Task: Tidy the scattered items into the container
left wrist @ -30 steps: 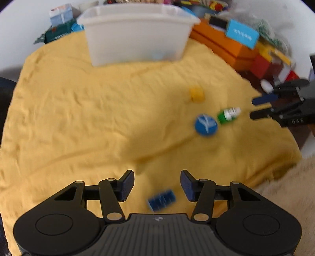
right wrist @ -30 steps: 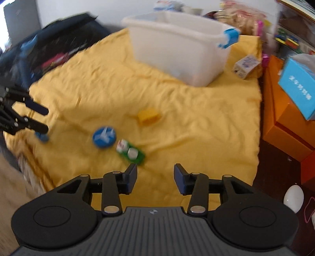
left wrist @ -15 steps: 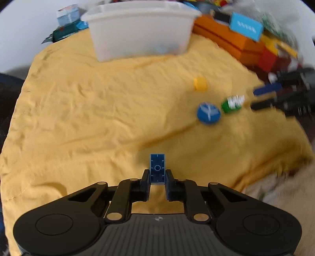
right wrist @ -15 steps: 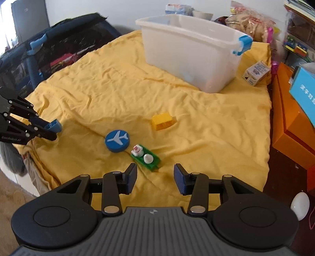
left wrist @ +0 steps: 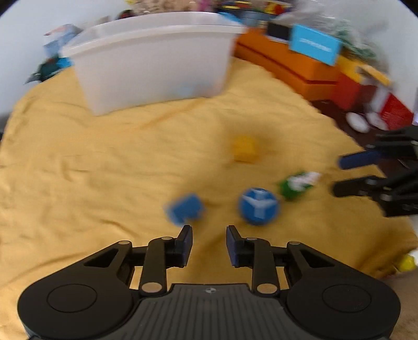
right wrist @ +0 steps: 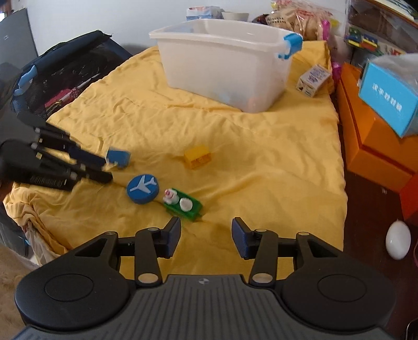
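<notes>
One white bin (right wrist: 224,65) counted, one blue brick (right wrist: 118,157), one yellow brick (right wrist: 197,157), one blue disc (right wrist: 143,185), one green plate (right wrist: 183,205), two grippers (right wrist: 206,235) (left wrist: 209,244).

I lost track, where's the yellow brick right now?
In the right wrist view the yellow brick lies mid-cloth, between the white bin and the green piece.

White wall (right wrist: 104,15), dark floor (right wrist: 365,209), orange boxes (right wrist: 371,146) beside yellow-sheeted bed (right wrist: 261,157).

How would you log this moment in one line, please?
left gripper: opening, empty | blue brick: just ahead of jaws | right gripper: open, empty
</notes>
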`<state>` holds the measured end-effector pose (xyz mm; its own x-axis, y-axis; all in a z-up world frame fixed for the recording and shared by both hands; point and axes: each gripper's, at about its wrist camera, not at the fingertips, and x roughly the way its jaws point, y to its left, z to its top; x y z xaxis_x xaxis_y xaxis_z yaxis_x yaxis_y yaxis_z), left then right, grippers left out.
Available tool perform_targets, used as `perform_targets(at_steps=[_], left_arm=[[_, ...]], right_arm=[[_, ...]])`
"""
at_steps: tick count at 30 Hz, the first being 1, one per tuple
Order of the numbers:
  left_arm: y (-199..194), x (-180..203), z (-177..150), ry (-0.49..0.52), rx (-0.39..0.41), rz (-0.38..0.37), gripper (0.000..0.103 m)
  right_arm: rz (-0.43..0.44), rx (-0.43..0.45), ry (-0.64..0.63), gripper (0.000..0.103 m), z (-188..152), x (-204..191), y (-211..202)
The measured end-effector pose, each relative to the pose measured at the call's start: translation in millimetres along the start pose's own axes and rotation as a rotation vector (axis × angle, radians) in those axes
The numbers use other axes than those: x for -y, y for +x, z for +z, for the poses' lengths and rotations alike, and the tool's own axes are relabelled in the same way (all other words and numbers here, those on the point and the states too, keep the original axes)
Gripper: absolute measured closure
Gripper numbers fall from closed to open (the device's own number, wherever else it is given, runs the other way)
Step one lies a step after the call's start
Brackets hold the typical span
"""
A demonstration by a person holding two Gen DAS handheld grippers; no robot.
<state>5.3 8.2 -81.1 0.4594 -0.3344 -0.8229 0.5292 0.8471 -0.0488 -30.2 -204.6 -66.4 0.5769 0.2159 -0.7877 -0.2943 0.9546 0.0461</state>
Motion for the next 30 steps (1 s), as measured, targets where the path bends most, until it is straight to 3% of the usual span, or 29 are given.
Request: perform_targets(at_steps=[4,9,11,22,26,30], left_arm=[[-2.4,9.5,-7.2,0.027,0.012,-0.027,0.071],[1.8,-15.8,4.6,-0.041,0.022,0.038,0.071],[7.9,-25.3,9.5,-0.027,0.011,0.019,0.071],[30.3,-26.9,45.7,0.327,-0.066,-0.028,0.071],[37.7,-32.7,54.3,0.262,-0.071,-0.076,0.071],[44.1,-42.1,59.5,0.074,-0.054,-0.064,0.070]], right_arm=[[-0.007,-0.007,0.024,0.056,-4.3,-1.4,-2.0],[-0.019,-0.002,0.045,0.056,-5.7,-2.2,-3.7],[-0.014,-0.001,0.039,0.056,-5.1,-4.3,-3.3],[-0.044,0.000,0.053,0.056,-4.3,-14.0,-1.8],[-0.063,-0.002,0.089,0.056,-7.3,-13.3,-2.4],[-0.075,-0.005,0.121,0.055,-9.6,-12.2,-3.3]])
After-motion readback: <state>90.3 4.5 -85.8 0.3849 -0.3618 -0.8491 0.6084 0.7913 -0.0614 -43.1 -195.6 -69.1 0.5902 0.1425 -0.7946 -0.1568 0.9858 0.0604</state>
